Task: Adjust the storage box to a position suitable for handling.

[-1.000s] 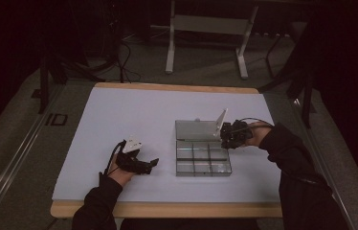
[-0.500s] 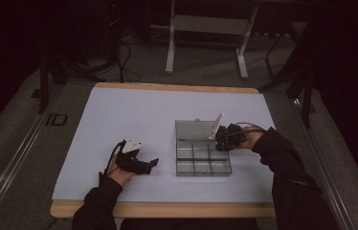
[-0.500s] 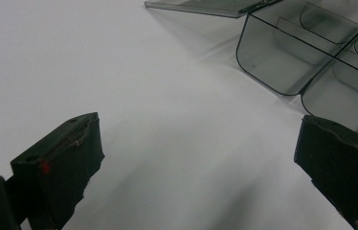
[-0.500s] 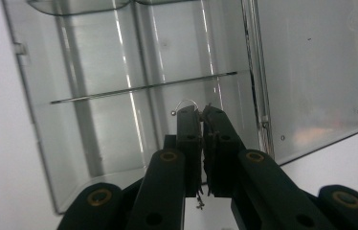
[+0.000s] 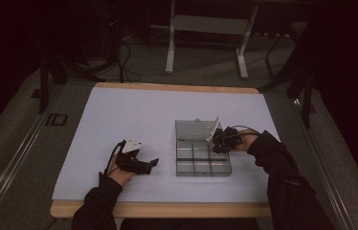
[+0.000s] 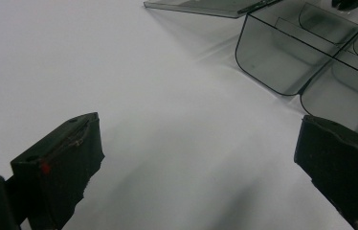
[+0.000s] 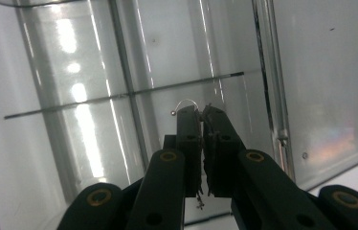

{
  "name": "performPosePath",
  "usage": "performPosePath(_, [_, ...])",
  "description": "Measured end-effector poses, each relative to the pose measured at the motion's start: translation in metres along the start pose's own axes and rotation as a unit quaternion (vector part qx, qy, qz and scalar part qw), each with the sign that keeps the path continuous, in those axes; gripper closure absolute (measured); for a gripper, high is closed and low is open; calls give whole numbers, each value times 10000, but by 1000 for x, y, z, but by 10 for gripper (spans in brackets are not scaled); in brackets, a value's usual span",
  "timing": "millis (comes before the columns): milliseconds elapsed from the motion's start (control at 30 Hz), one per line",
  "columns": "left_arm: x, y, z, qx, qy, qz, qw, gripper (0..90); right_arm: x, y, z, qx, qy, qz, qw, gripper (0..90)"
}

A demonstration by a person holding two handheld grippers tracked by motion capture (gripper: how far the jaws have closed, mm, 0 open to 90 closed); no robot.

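**Right gripper dips a wire piece into the compartment box**

On the white table (image 5: 119, 120), the clear compartment box (image 5: 203, 160) lies right of centre, its lid (image 5: 194, 129) open flat toward 12 o'clock. The right forearm reaches in from 4 o'clock; the right gripper (image 7: 201, 111) tilts down over the box's right compartments, jaws pinched on a thin curved wire, possibly an earring (image 7: 184, 104). The left gripper (image 6: 196, 158) rests low at the box's 9 o'clock, jaws wide apart over bare table.
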State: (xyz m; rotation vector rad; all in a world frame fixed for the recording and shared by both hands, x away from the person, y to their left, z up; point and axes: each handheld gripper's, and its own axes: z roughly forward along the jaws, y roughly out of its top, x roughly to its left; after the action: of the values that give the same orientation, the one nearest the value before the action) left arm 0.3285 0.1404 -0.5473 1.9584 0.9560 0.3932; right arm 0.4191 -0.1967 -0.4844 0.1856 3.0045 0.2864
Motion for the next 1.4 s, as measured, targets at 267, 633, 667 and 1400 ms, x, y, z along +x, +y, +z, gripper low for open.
performPosePath(267, [0, 0, 0, -1, -9, -11, 10000, 32, 0, 3, 13, 181, 46, 18, 9998, 854])
performPosePath(633, [0, 0, 0, 0, -12, -22, 10000, 32, 2, 5, 11, 299, 117, -81, 9995, 831])
performPosePath(667, [0, 0, 0, 3, -12, -15, 10000, 32, 2, 5, 10, 283, 124, -95, 9995, 831])
performPosePath(1400, [0, 0, 0, 8, 9, 3, 10000, 32, 6, -3, -35, 12, 99, -181, 9998, 827])
